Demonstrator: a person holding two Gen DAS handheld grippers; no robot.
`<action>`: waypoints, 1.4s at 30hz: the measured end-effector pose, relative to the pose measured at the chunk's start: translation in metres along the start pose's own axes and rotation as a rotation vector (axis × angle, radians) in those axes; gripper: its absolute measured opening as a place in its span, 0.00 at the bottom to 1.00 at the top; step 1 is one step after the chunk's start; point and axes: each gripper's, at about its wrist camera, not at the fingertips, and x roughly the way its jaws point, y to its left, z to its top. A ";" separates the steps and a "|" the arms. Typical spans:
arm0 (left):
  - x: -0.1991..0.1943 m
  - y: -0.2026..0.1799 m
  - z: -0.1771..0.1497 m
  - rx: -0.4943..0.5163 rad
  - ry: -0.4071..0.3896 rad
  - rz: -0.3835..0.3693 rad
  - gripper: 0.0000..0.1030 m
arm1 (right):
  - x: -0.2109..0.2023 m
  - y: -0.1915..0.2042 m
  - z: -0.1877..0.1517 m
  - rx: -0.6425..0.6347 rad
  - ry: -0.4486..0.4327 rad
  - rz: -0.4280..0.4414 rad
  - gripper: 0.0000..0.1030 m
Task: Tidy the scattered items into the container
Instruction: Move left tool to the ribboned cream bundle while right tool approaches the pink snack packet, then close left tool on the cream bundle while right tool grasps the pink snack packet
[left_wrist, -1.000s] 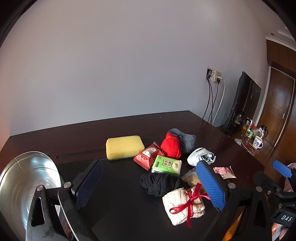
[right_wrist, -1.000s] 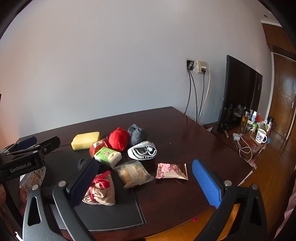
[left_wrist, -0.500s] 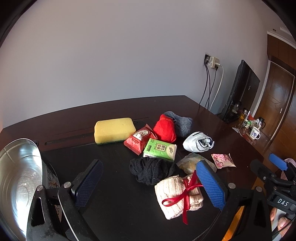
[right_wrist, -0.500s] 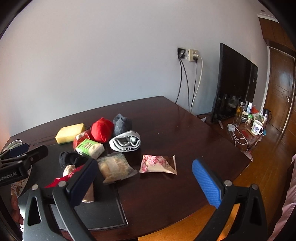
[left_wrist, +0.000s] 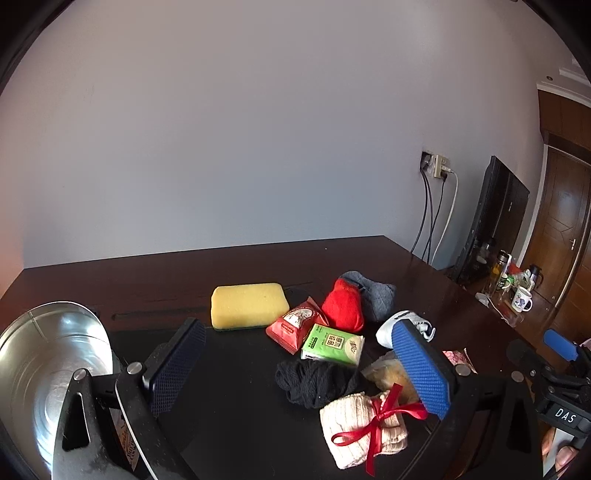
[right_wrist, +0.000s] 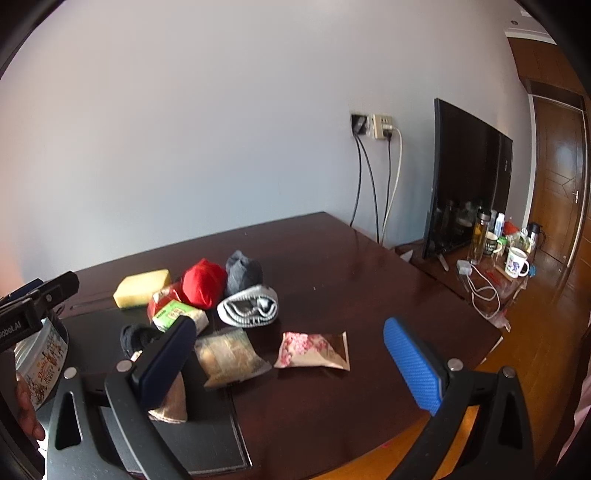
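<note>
Left wrist view: left gripper (left_wrist: 299, 365) jaws wide apart, empty, hovering over surface (left_wrist: 229, 406). Tin (left_wrist: 48, 380) at left of black knit (left_wrist: 314, 380); ribboned sock bundle (left_wrist: 364, 424) just right-front of it. Risk: loose ribbon snags on pad, drags bundle.

Right wrist view: right gripper (right_wrist: 291, 362) jaws spread, empty. Pink packet (right_wrist: 314, 350) right of black knit (right_wrist: 138, 338), clear packet (right_wrist: 227, 356) between. Risk: flat, slick packets slip from pinch.

Bare mat (left_wrist: 229, 373) lies between tin (left_wrist: 55, 373) and the packed pile: sponge (left_wrist: 248, 305), packets, socks touching. Right of the pink packet (right_wrist: 314, 350), tabletop (right_wrist: 369, 295) is bare.
</note>
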 end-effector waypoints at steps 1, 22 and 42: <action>0.000 0.000 0.000 0.002 -0.002 0.001 0.99 | 0.000 0.000 0.001 -0.003 -0.004 0.001 1.00; 0.045 -0.040 -0.055 0.074 0.311 -0.102 0.99 | 0.032 -0.029 -0.018 0.034 0.085 0.015 1.00; 0.065 -0.041 -0.069 0.061 0.395 -0.220 0.60 | 0.108 -0.048 -0.035 -0.074 0.213 0.015 1.00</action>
